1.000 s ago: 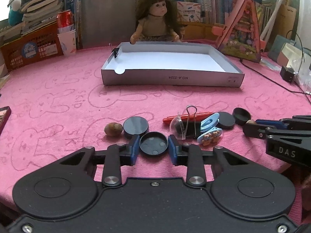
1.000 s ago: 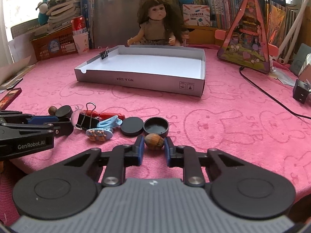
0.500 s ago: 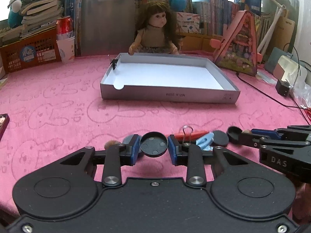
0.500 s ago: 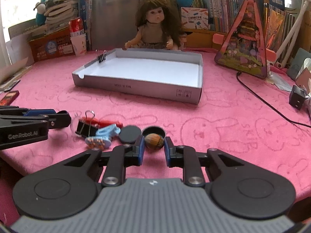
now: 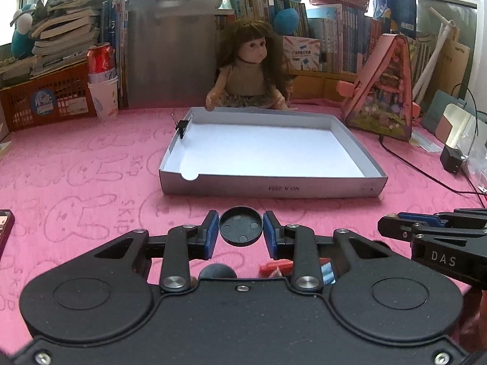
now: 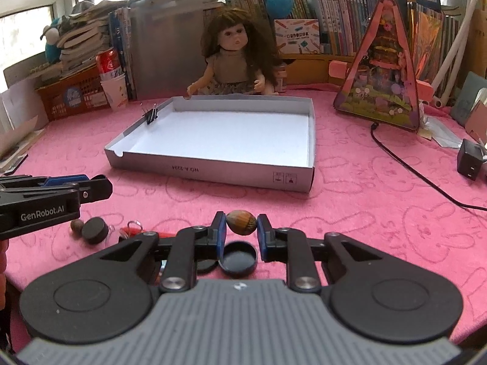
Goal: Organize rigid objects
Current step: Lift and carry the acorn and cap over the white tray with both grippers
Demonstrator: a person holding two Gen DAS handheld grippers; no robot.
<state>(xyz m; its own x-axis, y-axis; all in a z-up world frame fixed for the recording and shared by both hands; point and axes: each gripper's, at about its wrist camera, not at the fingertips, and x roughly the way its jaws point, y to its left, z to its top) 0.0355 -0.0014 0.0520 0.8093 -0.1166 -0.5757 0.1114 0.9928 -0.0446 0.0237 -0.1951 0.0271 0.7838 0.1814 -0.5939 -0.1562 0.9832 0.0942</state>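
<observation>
Now, lettering first: "GenRobot.AI" is printed white on the side of the left hand-held gripper (image 5: 241,231) as the right camera sees it, and "DAS" shows on the right hand-held gripper (image 6: 242,226) at the right edge of the left camera. The grey cardboard tray (image 5: 334,189) carries "NO.A-222A" upside down on its near wall, plus small handling symbols by its right corner; a black binder clip (image 5: 182,126) bites its far left wall. Left hand-held gripper is clamped on a round black cap (image 5: 241,226), hollow side toward the camera, raised off the pink bench (image 5: 91,182) just short of the tray. Right hand-held gripper is clenched on a brown nut (image 6: 241,218), also off the cloth. Under the right one lie another open black cap (image 6: 238,258), a flat black disc (image 6: 95,228), a second small brown nut (image 6: 76,226) and a red piece (image 6: 134,230), partly hidden by the fingers. Beyond the tray sits a doll (image 6: 232,64), a red can (image 6: 106,62) in a paper cup to the left, a pink triangular toy house (image 6: 382,73) to the right, books behind. Bunnies and "SKIP" are pressed into the cloth.
</observation>
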